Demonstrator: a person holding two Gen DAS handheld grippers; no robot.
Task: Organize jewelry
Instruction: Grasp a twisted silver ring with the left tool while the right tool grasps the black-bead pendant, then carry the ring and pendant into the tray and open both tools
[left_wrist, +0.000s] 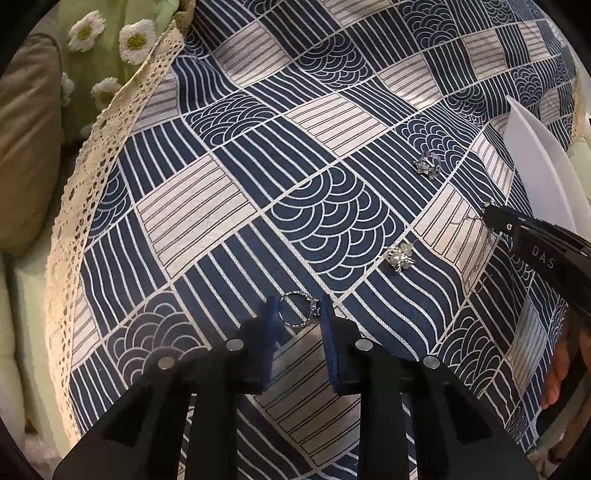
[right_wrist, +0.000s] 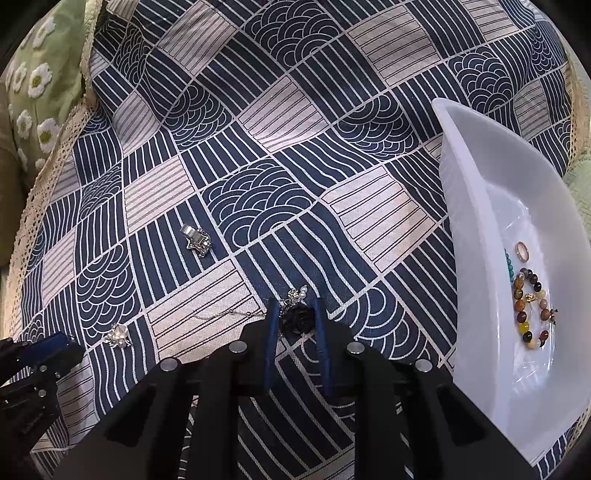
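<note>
Left wrist view:
- The left gripper (left_wrist: 300, 314) is low over the blue and white cloth (left_wrist: 229, 155).
- Its two blue fingers (left_wrist: 271, 321) are spread apart.
- A silver ring (left_wrist: 298, 309) lies on the cloth right between the tips. I cannot tell if the fingers touch it.
- A small silver charm (left_wrist: 399, 256) lies ahead and to the right.
- Another silver ring (left_wrist: 428, 164) lies farther ahead, also to the right.
- The right gripper (left_wrist: 496, 219) comes in from the far right, with a thin chain (left_wrist: 476, 266) by its tip.
- A white tray (left_wrist: 535, 162) shows behind it.

Right wrist view:
- The right gripper (right_wrist: 295, 317) is down at the cloth (right_wrist: 258, 110).
- A black rose (right_wrist: 298, 320) sits between its fingers (right_wrist: 270, 325). The fingers are close on both sides of it, but I cannot tell if they pinch it.
- A thin chain (right_wrist: 229, 313) runs from the rose off to the left.
- The white tray (right_wrist: 476, 221) is just to the right.
- In the tray lie a bead bracelet (right_wrist: 532, 310) and a small ring (right_wrist: 522, 251).
- The left gripper (right_wrist: 48, 345) shows at the far left.
</note>
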